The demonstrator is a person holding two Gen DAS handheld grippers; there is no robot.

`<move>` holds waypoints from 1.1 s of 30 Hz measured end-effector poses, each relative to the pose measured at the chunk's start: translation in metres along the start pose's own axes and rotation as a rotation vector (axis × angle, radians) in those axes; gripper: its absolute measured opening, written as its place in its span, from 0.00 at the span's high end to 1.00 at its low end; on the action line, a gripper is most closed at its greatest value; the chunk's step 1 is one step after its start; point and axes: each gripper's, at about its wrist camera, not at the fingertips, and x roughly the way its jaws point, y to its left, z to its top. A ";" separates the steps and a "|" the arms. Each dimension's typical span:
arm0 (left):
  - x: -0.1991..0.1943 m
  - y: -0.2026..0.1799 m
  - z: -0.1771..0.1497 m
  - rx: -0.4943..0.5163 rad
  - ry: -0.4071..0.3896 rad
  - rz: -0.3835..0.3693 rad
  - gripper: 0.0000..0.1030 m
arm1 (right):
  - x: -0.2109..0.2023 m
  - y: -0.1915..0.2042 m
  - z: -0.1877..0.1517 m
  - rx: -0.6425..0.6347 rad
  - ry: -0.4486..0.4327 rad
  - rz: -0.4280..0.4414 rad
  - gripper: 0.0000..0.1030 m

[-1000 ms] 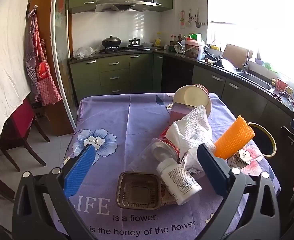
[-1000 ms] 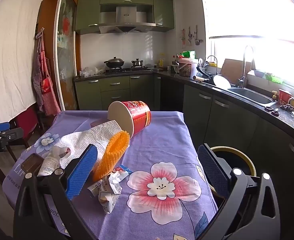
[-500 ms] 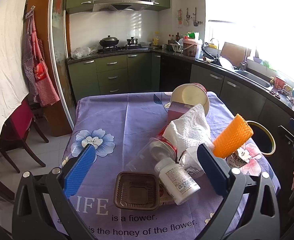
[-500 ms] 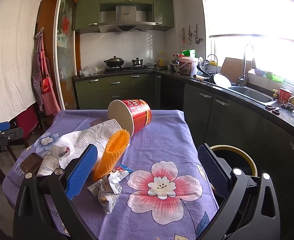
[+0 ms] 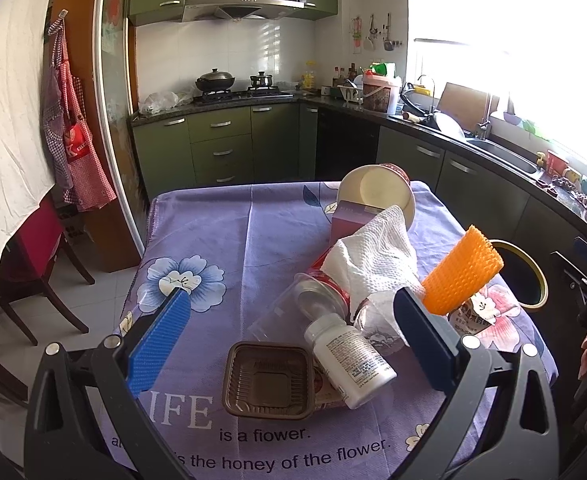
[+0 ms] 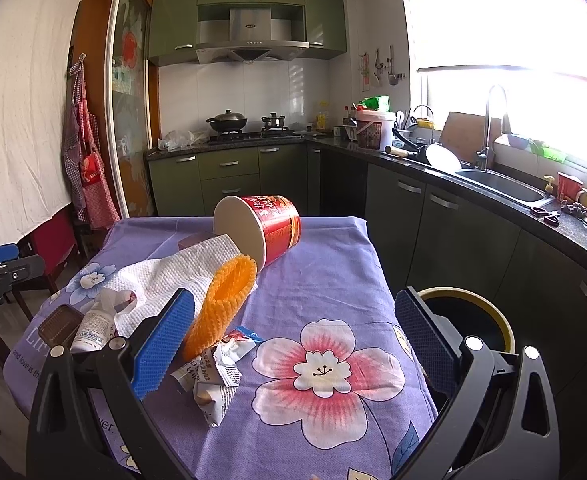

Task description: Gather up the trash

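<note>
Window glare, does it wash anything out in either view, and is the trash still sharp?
Left wrist view: window blown white, bottle label sharp. Right wrist view: same glare over the sink, wrapper crisp; straight edges bow at the rims.

Paper towel (image 5: 373, 256) hides red can (image 5: 329, 276); bin (image 6: 469, 320) half behind fingers.

Green kitchen cabinets (image 5: 221, 136); bright window (image 6: 513, 20) over the sink (image 6: 501, 186); white tiled wall (image 5: 229, 52).
</note>
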 end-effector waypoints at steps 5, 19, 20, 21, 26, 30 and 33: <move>0.001 -0.002 0.000 0.003 0.000 0.000 0.06 | 0.001 0.000 -0.001 0.003 0.003 0.001 0.04; 0.002 0.001 0.006 0.009 0.014 -0.009 0.06 | 0.013 -0.002 -0.002 0.025 0.022 0.007 0.04; 0.002 0.001 0.006 0.010 0.015 -0.010 0.06 | 0.014 -0.001 -0.002 0.024 0.024 0.008 0.04; 0.002 0.001 0.006 0.011 0.016 -0.011 0.06 | 0.014 0.000 -0.002 0.023 0.026 0.009 0.04; 0.005 0.005 0.007 -0.001 0.019 -0.013 0.06 | 0.018 0.004 0.000 0.014 0.035 0.012 0.04; 0.008 0.007 0.007 -0.004 0.025 -0.016 0.06 | 0.019 0.004 0.002 0.014 0.036 0.006 0.04; 0.009 0.007 0.008 0.002 0.024 -0.015 0.06 | 0.020 0.003 0.002 0.013 0.038 0.002 0.04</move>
